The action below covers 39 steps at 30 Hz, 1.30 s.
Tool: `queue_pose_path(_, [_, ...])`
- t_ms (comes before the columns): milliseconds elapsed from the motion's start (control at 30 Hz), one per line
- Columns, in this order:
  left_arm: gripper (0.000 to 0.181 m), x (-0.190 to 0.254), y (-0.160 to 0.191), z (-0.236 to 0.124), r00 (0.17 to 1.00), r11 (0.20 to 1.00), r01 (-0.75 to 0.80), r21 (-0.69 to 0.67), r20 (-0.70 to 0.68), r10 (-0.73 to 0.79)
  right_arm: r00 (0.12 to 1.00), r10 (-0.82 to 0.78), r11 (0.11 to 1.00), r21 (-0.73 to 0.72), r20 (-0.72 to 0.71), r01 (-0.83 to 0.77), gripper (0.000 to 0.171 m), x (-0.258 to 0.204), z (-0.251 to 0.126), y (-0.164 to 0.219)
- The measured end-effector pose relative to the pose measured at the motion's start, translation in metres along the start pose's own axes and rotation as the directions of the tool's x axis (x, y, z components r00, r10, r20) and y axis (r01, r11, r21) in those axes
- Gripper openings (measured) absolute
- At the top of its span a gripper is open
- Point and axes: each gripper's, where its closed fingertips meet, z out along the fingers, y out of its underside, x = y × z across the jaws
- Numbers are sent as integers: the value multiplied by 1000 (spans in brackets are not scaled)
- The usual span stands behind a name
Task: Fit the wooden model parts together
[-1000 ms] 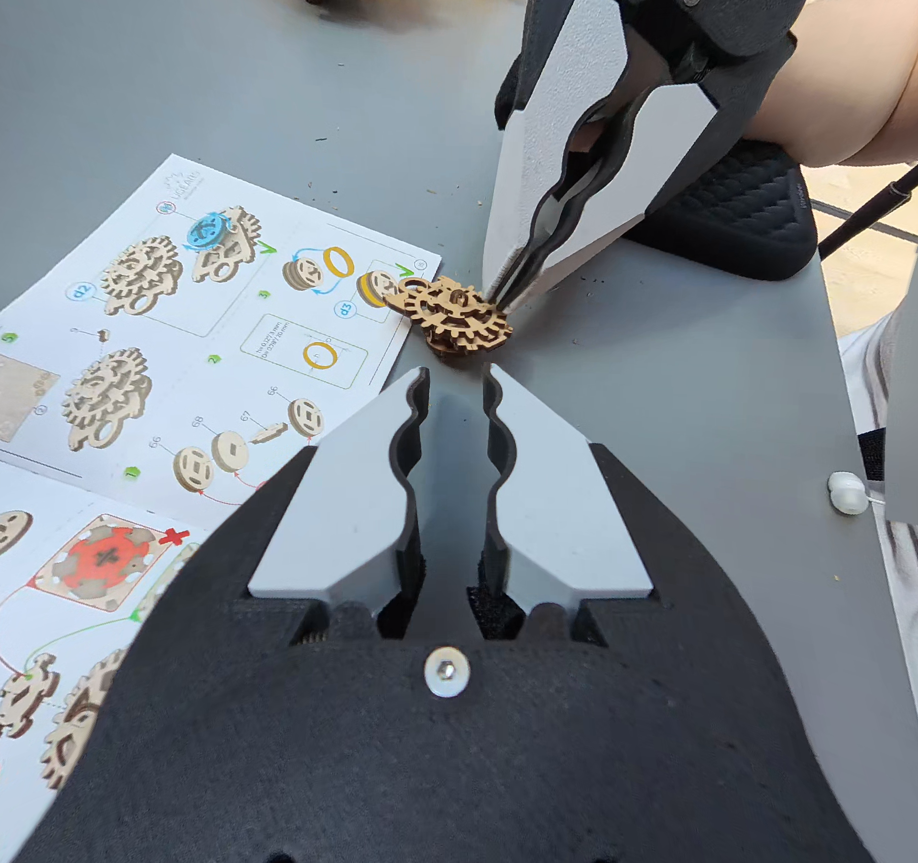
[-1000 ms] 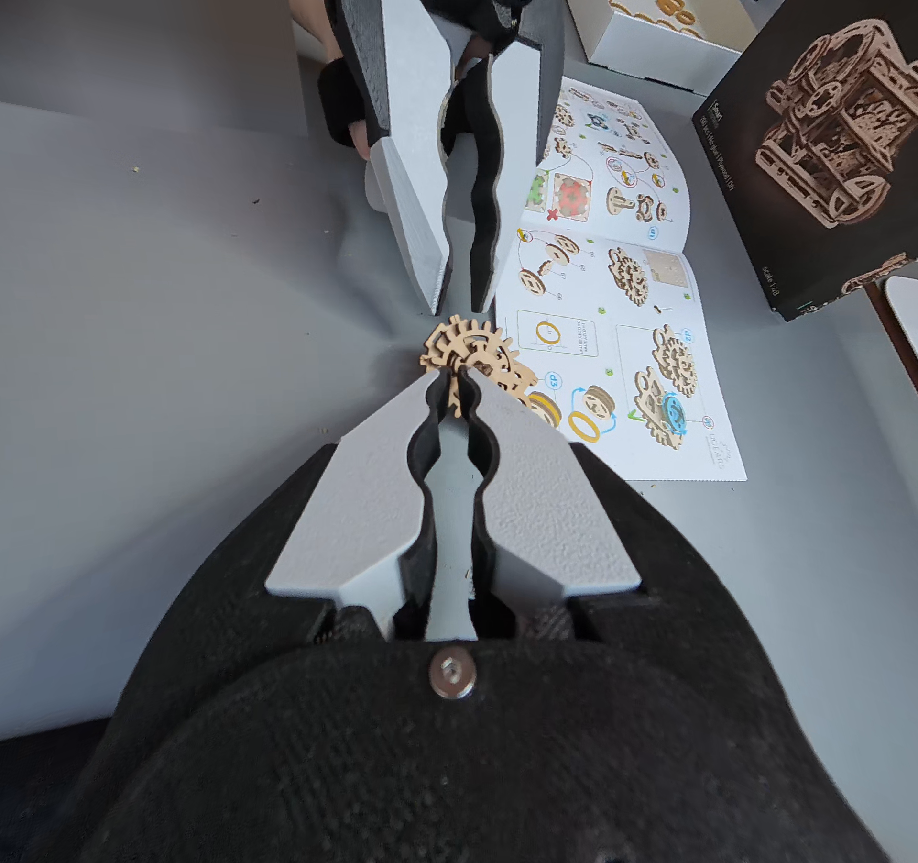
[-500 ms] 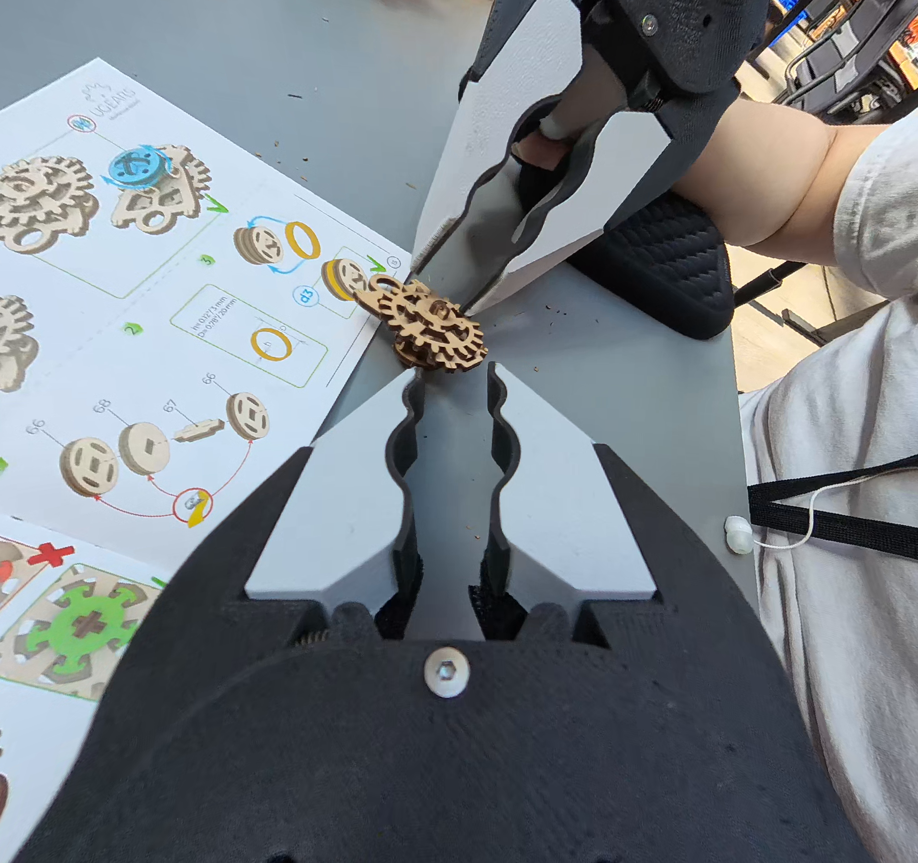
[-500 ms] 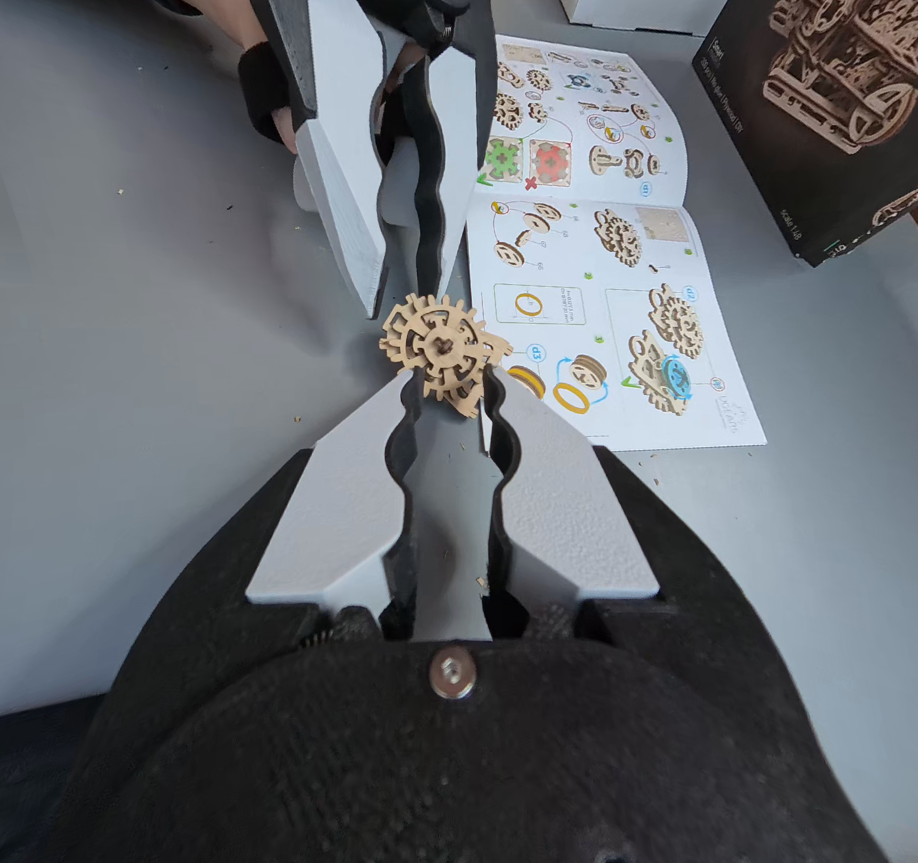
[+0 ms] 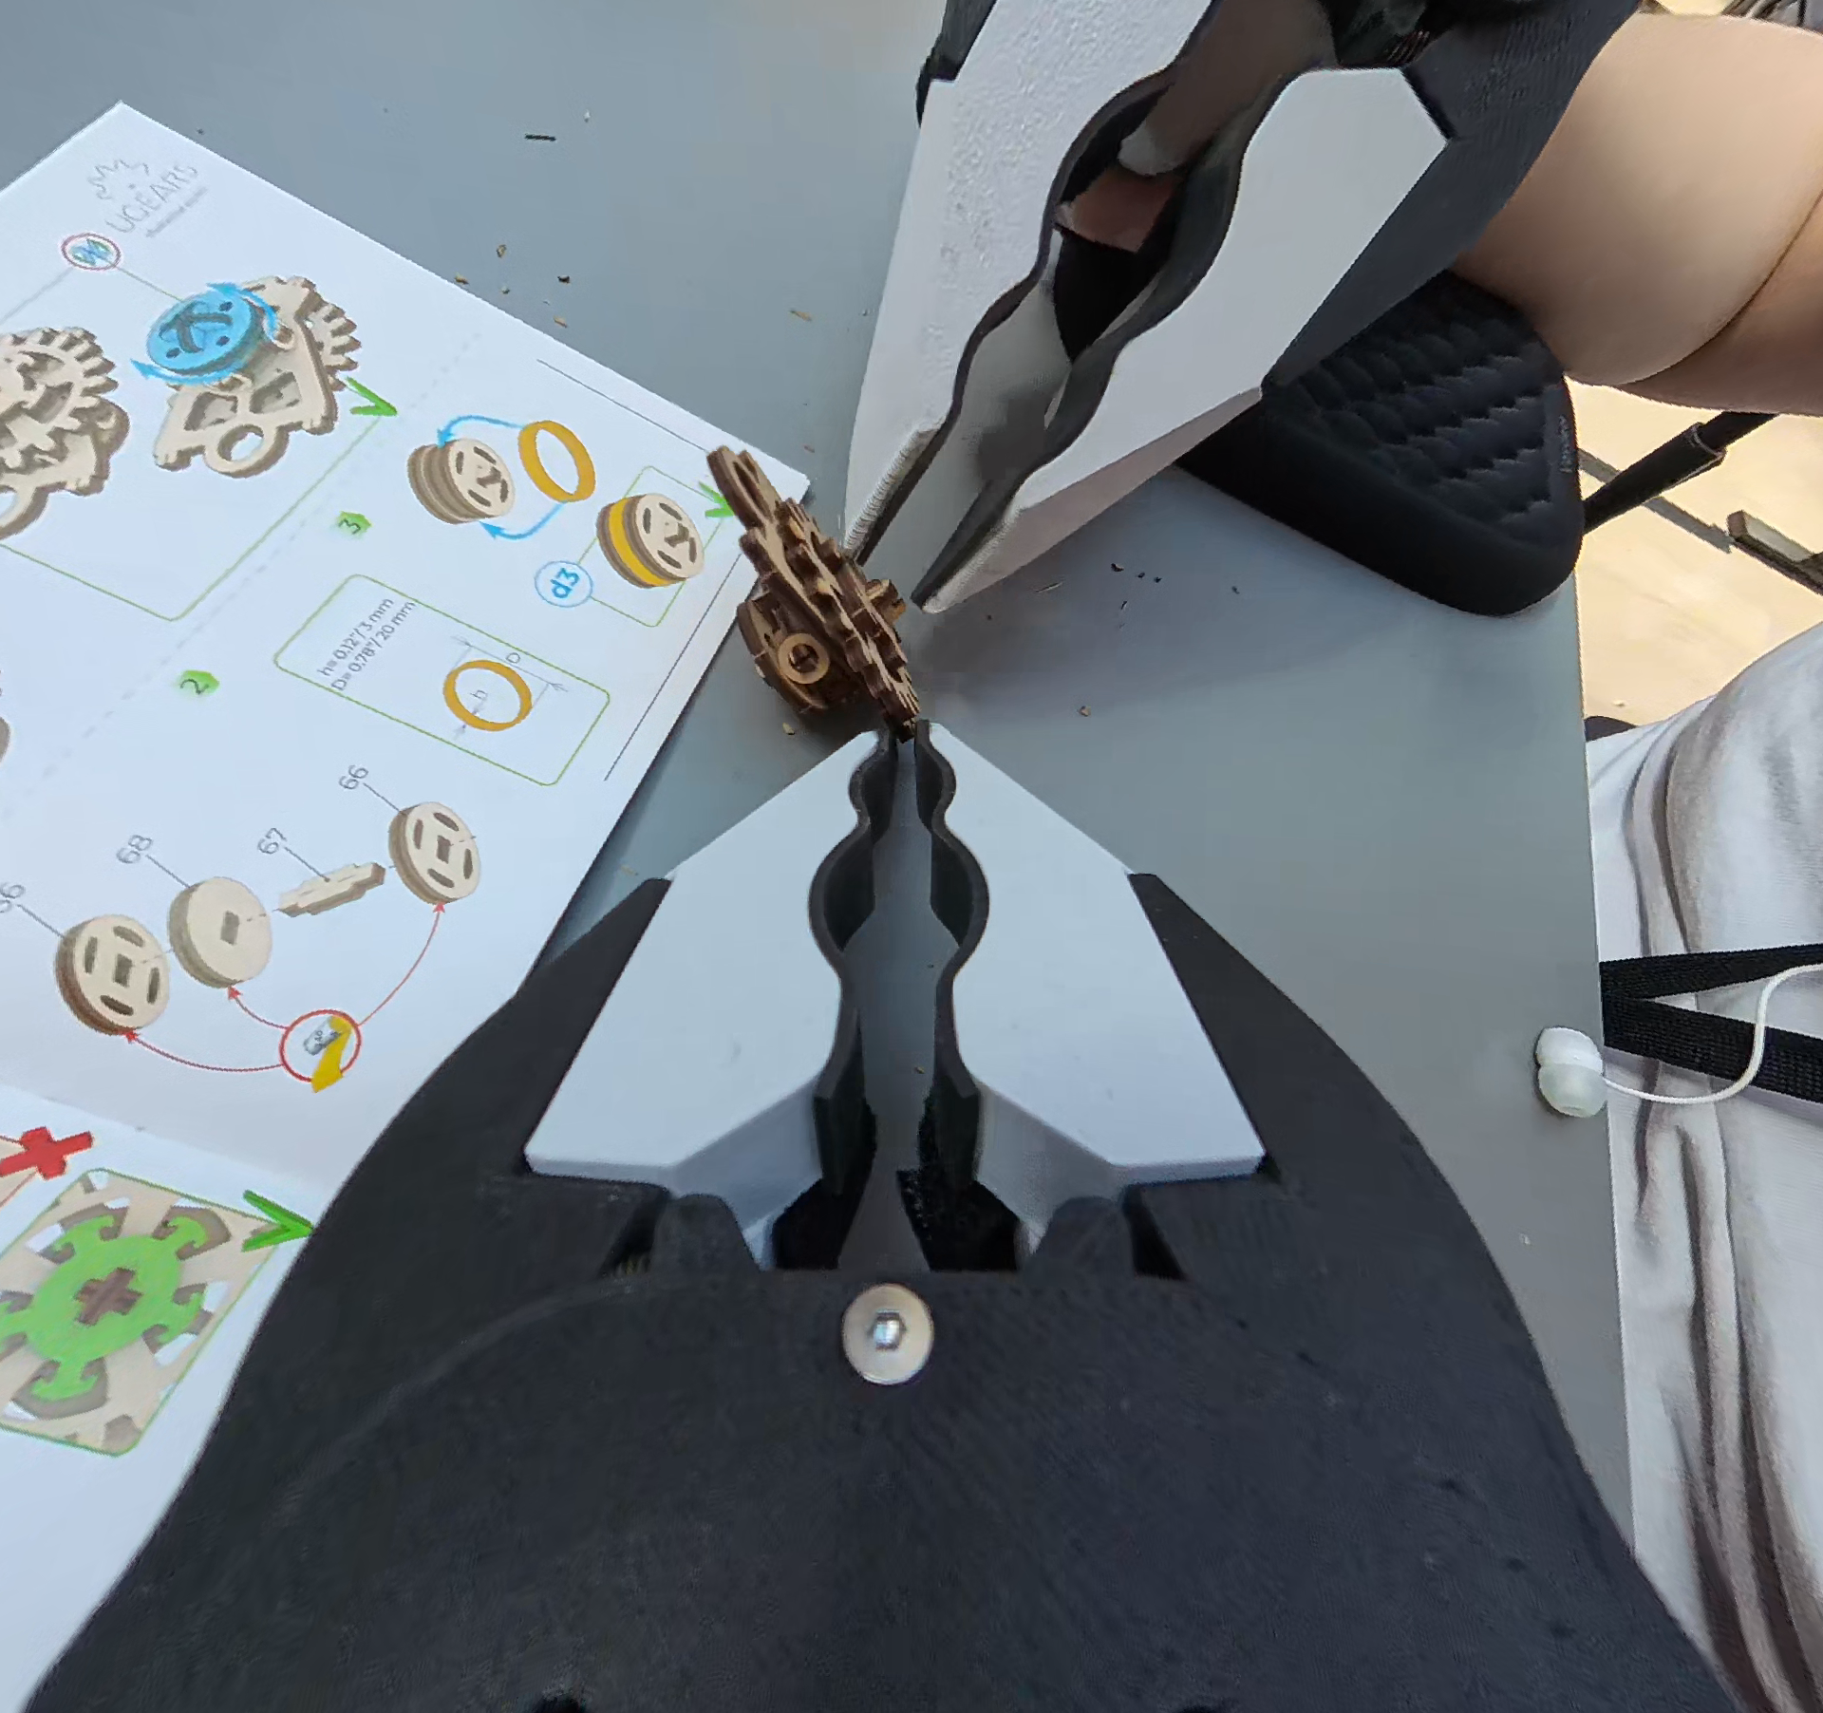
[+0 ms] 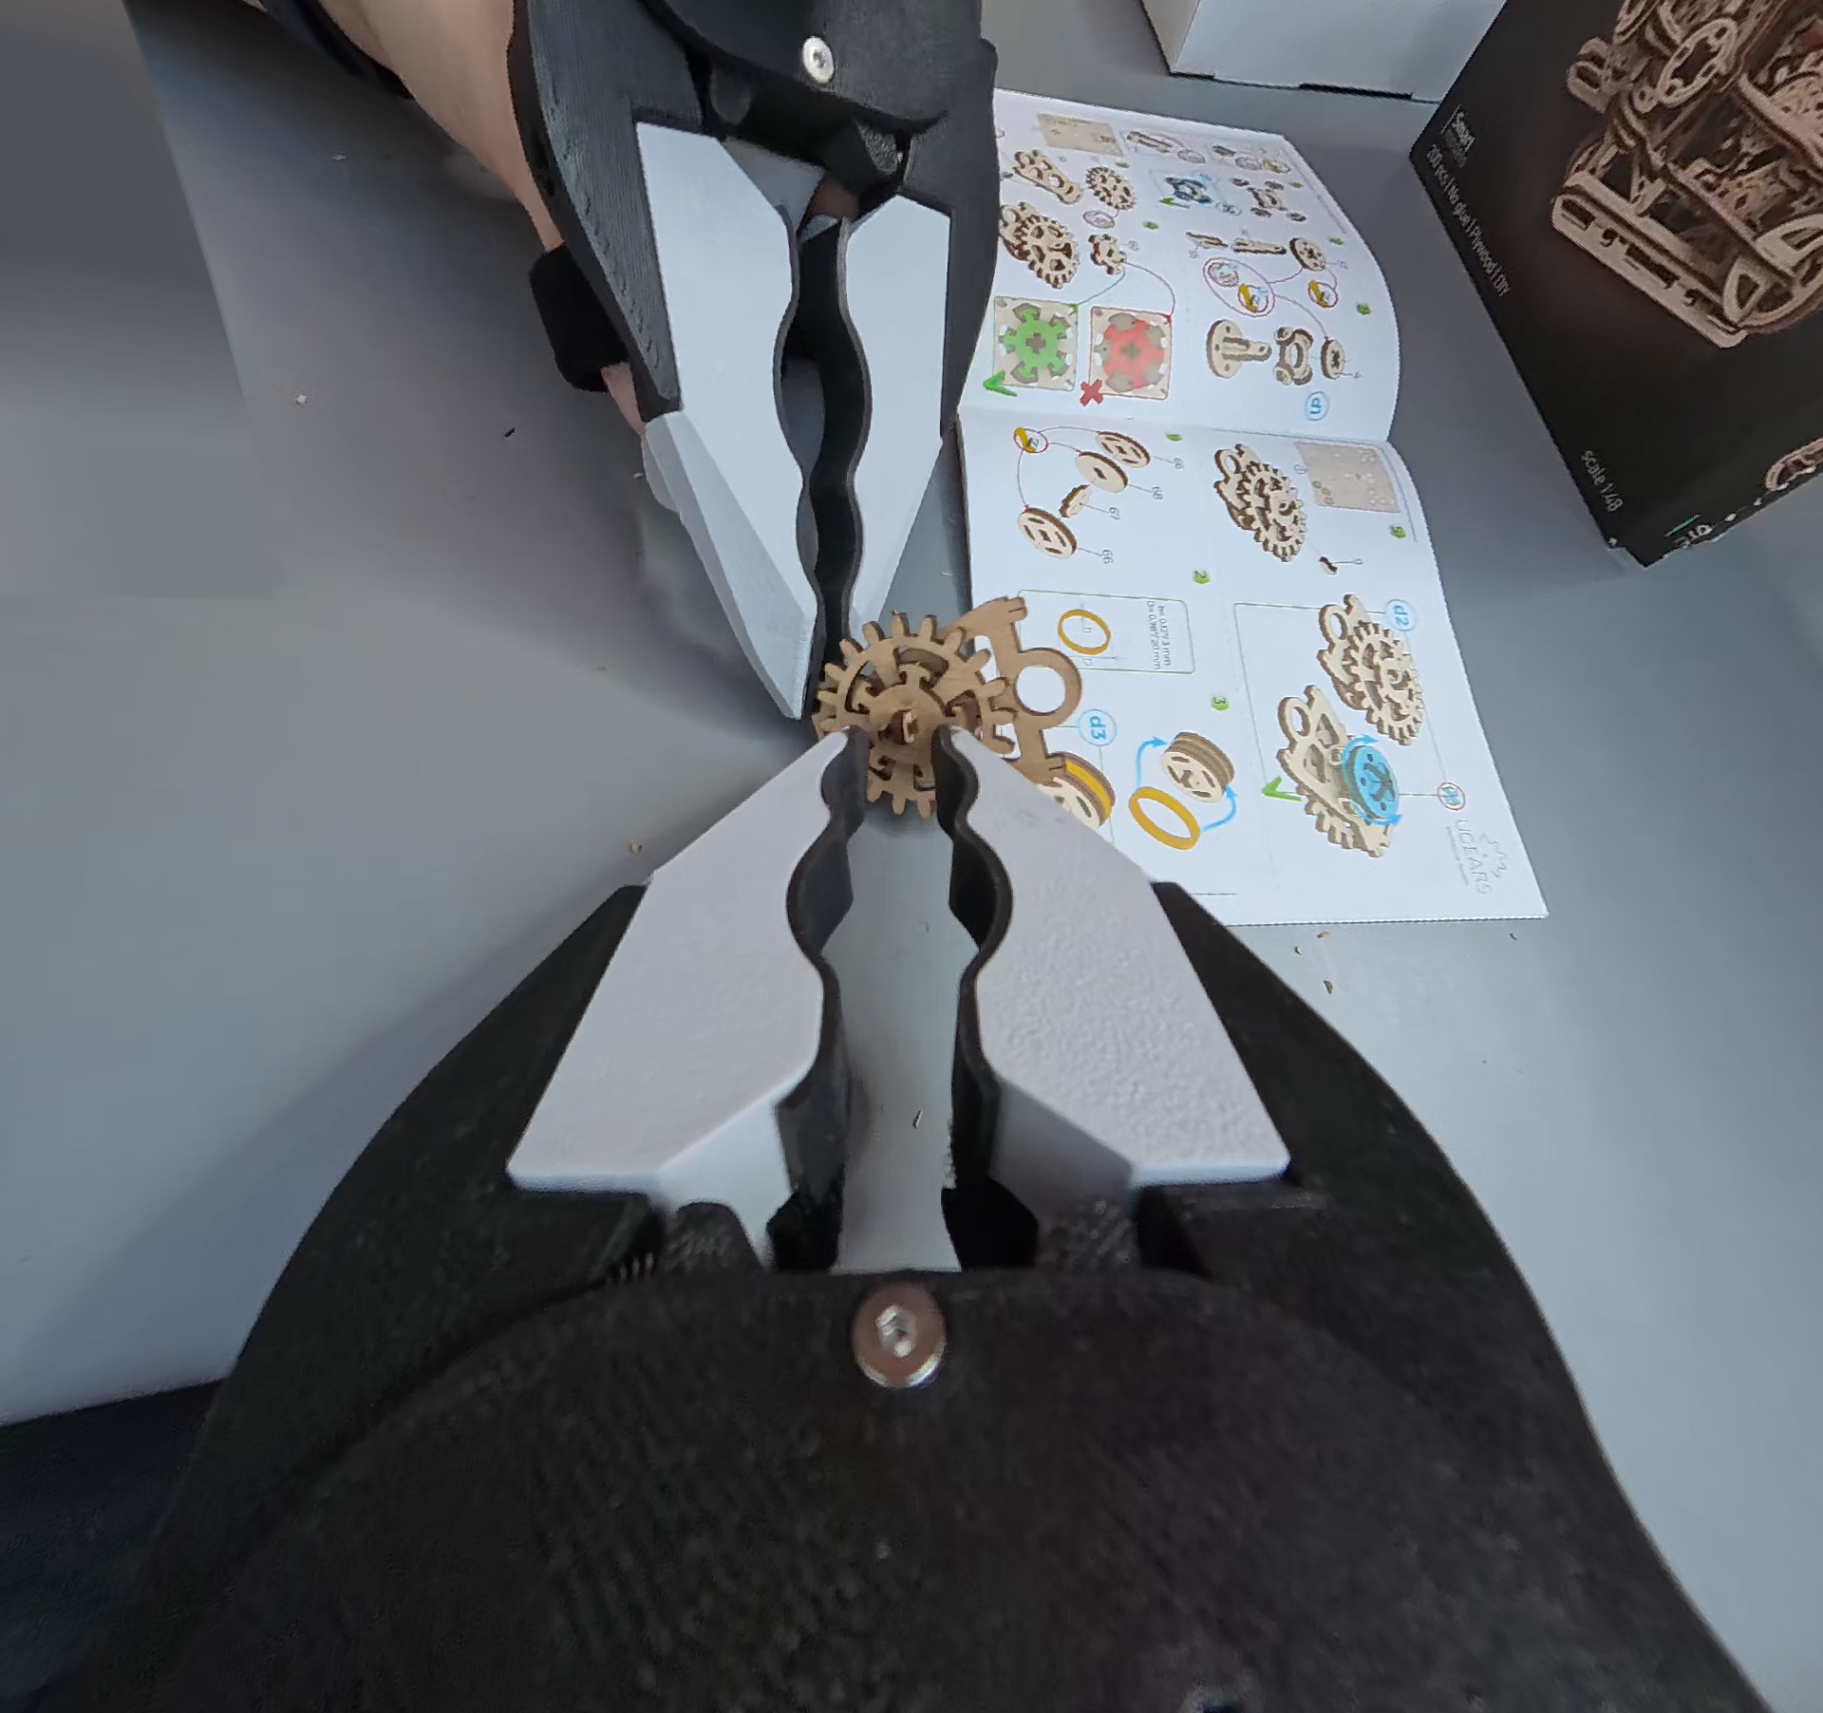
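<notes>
Left gripper (image 5: 906,746) now pinches gear assembly (image 5: 819,615) rim; right gripper (image 6: 893,763) half-open astride it. Handover likely underway.

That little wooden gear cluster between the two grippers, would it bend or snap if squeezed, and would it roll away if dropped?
The wooden gear assembly looks like thin cut plywood, so probably stiff and light. Its fine teeth and open cutouts suggest it could chip or crack under a hard squeeze. The left gripper pinches only one edge, so it might pivot. Its lobed backing plate makes rolling far unlikely.
</notes>
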Motion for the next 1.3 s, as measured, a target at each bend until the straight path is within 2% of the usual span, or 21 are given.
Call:
queue_pose_path(100, [1, 0, 0, 0, 1000, 1000, -5, -1, 3, 5, 999, -40, 999, 21, -9, 40, 5, -1, -1, -4])
queue_pose_path(267, [2, 1, -1, 0, 1000, 1000, 13, 5, -14, -13, 974, -212, 977, -39, -81, 209, 10, -2, 2, 0])
queue_pose_path(367, [2, 1, -1, -1, 1000, 1000, 18, 7, -22, -17, 960, -255, 966, -78, -115, 248, 10, 1, 4, 5])
queue_pose_path(700, [2, 5, 0, 0, 999, 1000, 9, 1, -44, -9, 975, -198, 980, -48, -100, 194, 4, 1, 4, 3])
queue_pose_path(1100, [1, 6, 0, 1, 999, 1000, 8, -1, -52, -8, 967, -228, 974, -32, -109, 226, 9, -1, 4, 1])
queue_pose_path(1300, [0, 8, 0, 1, 998, 1000, 5, 1, -60, -5, 967, -221, 975, -49, -130, 217, 6, 2, 5, 1])
